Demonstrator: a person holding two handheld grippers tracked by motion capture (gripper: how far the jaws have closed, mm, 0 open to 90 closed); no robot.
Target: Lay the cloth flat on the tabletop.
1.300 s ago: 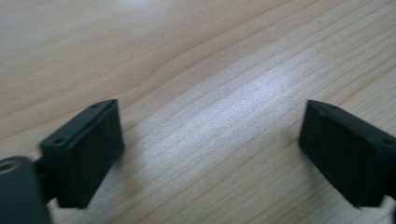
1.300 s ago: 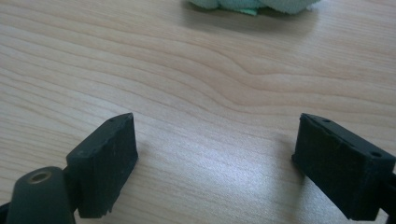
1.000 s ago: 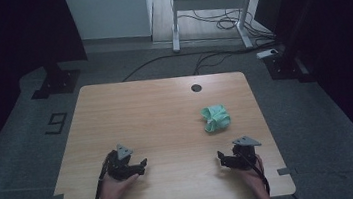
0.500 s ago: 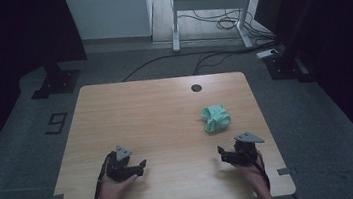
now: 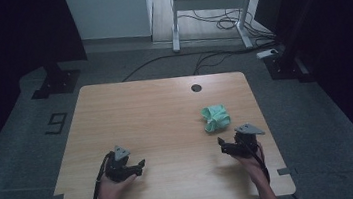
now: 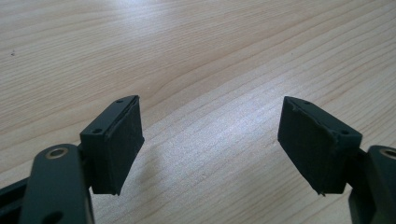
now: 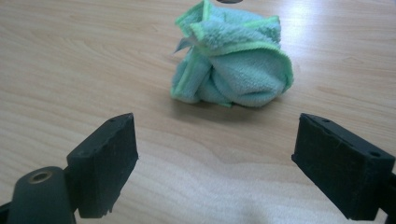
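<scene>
A crumpled green cloth (image 5: 216, 117) lies on the right half of the wooden table (image 5: 156, 112). In the right gripper view the cloth (image 7: 233, 58) sits just ahead of the jaws, bunched into a ball with lighter green edging. My right gripper (image 5: 224, 145) is open, a short way in front of the cloth, nothing between its jaws (image 7: 219, 163). My left gripper (image 5: 141, 166) rests low over the table's near left part, open, with bare wood between its jaws (image 6: 210, 144).
A dark round hole (image 5: 196, 87) sits near the table's far edge. Beyond the table stand a white desk frame (image 5: 209, 5) with cables on the floor and a black stand base (image 5: 54, 83) at the left.
My right gripper has moved a little up the table toward the cloth. The left gripper has stayed in place.
</scene>
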